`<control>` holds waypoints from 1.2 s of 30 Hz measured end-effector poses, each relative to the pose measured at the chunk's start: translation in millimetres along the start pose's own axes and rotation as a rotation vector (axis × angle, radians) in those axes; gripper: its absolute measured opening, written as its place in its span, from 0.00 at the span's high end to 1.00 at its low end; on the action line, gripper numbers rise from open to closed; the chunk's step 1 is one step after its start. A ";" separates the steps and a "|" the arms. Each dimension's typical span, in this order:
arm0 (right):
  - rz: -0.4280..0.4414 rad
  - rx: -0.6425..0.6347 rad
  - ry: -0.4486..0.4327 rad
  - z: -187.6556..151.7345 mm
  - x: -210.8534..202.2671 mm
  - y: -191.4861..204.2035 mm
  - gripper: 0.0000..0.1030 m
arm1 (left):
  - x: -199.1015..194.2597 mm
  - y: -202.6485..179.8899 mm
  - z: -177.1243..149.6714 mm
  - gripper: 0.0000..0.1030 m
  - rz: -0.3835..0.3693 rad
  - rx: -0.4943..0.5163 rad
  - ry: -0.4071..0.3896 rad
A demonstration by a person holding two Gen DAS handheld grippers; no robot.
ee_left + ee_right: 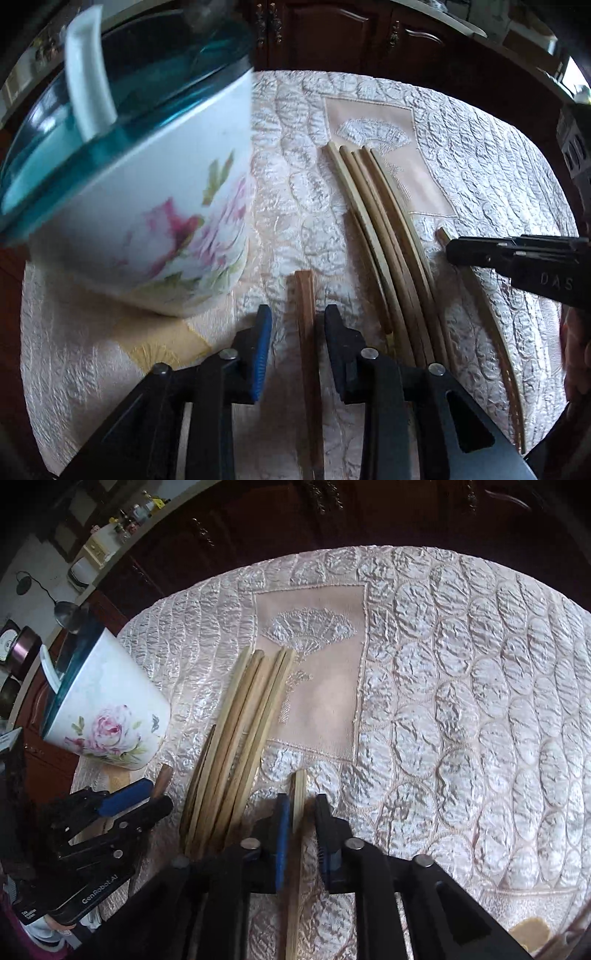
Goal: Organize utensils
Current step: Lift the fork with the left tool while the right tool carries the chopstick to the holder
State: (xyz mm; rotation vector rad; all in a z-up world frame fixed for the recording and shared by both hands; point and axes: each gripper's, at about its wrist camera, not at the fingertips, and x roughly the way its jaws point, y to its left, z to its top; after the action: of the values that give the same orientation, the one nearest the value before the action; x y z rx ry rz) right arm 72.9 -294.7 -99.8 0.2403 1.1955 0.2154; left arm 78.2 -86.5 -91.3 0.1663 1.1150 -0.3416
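The left gripper (298, 325) has its jaws apart, straddling a dark brown chopstick (304, 332) that lies on the cloth between them without being pinched. The right gripper (300, 812) is likewise spread around a pale chopstick (298, 801); its pads look close to the wood, though I cannot tell for sure whether they touch.

Just beside both sticks lies the bundle of pale chopsticks (236, 738), fanned over the quilted tablecloth (461, 701). Further left stands the flowered cup (147, 221) with a blue glassy rim and a white spoon handle (88, 74) sticking out, probably where the sticks belong.

The risks, as I judge them:
- A thin stick on puffy, slick fabric may roll or sink as the jaws close, so the grip lands off-centre and the stick pivots.
- The right gripper's inner finger sits near the bundle and could scatter it.
- A long stick held near one end may droop and strike the cup rim.
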 end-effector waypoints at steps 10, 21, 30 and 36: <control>0.077 -0.029 -0.136 -10.3 -68.1 8.0 0.93 | -73.8 26.6 -11.3 0.91 -0.133 -0.085 -0.117; 0.197 -0.119 -0.311 -7.1 -165.8 65.2 0.93 | -190.8 67.4 -33.4 0.91 -0.187 -0.141 -0.295; 0.234 -0.231 -0.475 48.6 -226.3 129.9 0.93 | -261.0 101.1 7.7 0.91 -0.165 -0.176 -0.452; 0.177 -0.281 -0.561 99.5 -234.2 174.4 0.93 | -281.2 111.8 50.6 0.91 -0.106 -0.166 -0.529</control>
State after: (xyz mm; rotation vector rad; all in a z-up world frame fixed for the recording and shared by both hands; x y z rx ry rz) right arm 76.9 -203.4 194.8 0.1446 0.5785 0.4353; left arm 49.3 55.2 179.4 -0.1267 0.6245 -0.3590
